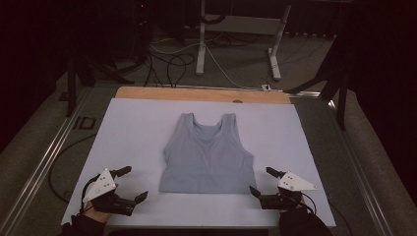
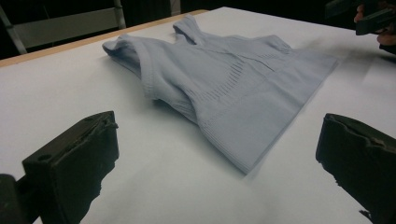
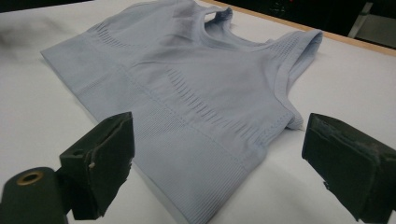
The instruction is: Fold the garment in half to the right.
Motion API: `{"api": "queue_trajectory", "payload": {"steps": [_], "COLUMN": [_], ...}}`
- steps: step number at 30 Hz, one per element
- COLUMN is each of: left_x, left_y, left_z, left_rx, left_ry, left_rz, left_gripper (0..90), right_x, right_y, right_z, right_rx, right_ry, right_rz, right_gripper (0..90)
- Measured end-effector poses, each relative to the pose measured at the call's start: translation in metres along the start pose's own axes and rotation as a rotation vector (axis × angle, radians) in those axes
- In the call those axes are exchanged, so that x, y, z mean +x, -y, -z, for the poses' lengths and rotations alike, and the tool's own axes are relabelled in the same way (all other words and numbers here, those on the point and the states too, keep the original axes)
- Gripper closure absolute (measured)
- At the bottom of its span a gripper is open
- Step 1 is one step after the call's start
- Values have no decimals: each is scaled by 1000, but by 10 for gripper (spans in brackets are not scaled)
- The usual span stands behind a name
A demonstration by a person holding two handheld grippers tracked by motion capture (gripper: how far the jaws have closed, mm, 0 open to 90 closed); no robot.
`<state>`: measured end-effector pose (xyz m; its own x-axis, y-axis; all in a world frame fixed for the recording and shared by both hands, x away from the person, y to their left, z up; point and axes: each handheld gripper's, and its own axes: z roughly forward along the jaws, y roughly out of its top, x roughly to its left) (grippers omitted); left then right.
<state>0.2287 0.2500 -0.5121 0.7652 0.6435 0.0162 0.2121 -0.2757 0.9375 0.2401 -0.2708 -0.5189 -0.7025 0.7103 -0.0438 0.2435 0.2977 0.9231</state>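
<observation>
The room beyond the table is dark in the high view, so the floor cables and the white metal desk frame at 12 o'clock are hard to make out, and the person's sleeves are cut off at the bottom edge. The pale blue ribbed sleeveless crop top lies flat on the white sheet-covered table, roughly at its centre; its long axis runs from 6 to 12 o'clock, with the shoulder straps pointing to 12 and the wide hem band toward 6. The left gripper sits at about 8 o'clock from the top, near its hem corner but apart from it, jaws spread wide and holding nothing. The right gripper sits at about 4 o'clock, just beside the other hem corner, jaws likewise spread and empty. The left gripper view shows the ribbed weave of the top and the other gripper's hand, blurred, at its upper right corner; the right gripper view shows the ladder-like openwork across the top.
</observation>
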Motion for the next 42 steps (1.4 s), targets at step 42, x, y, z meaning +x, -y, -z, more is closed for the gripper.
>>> {"api": "queue_trajectory", "payload": {"steps": [42], "left_x": [-8], "left_y": [-42], "left_z": [2], "left_rx": [19], "left_ry": [78], "left_rz": [1], "left_gripper": [0], "right_x": [4], "right_y": [-69], "right_z": [10], "right_rx": [-83], "right_ry": [-30], "right_rz": [-1], "right_gripper": [85]}}
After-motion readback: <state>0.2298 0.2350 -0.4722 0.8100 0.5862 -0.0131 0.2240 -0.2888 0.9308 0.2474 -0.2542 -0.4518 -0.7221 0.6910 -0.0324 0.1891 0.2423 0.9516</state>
